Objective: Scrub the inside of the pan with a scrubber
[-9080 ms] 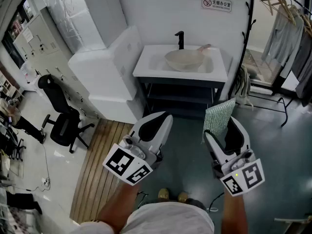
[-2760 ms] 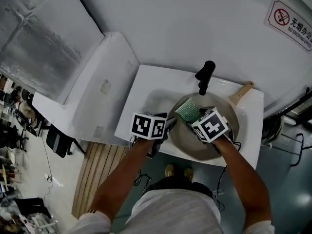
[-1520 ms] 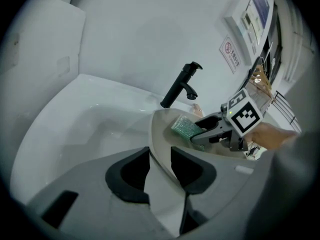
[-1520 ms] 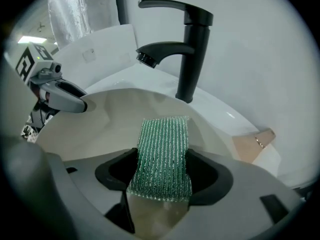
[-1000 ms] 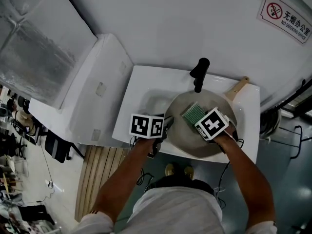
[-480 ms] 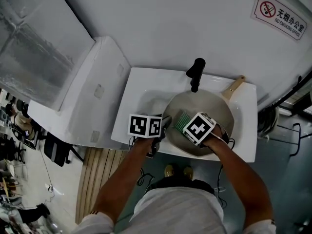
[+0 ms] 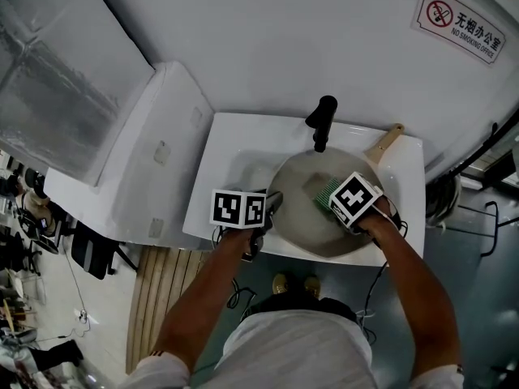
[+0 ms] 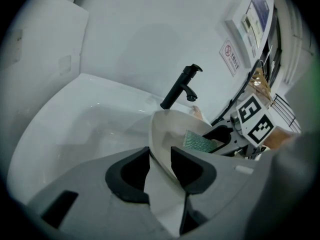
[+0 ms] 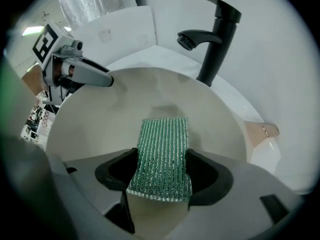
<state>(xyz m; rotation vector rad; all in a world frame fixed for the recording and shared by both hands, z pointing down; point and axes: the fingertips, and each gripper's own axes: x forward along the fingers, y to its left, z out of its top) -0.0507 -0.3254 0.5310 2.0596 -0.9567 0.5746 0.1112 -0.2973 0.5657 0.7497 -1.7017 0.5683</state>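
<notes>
A cream-coloured pan (image 7: 298, 217) is seen lying in a white sink (image 7: 231, 173) at the centre of the head view, with its wooden handle (image 7: 383, 143) pointed to the upper right, over the sink's back corner. A black faucet (image 7: 322, 120) is seen standing just behind the pan, its spout reaching over the far rim. The left gripper (image 8: 160, 166) is set on the pan's left rim: in the left gripper view the thin wall of the pan is seen running between the two dark pads (image 8: 134, 176), and it is clamped by them from inside and outside. A green mesh scrubber (image 9: 163, 156) is pinched between the pads of the right gripper (image 9: 162, 173), one pad pressed against each long edge. The scrubber is held out ahead of the jaws, and its far end is laid on the inner surface of the pan, right of the middle in the head view. The two grippers are kept well apart, on opposite sides of the pan. A no-smoking sign (image 7: 461, 21) is seen on the white wall at the upper right of the head view
</notes>
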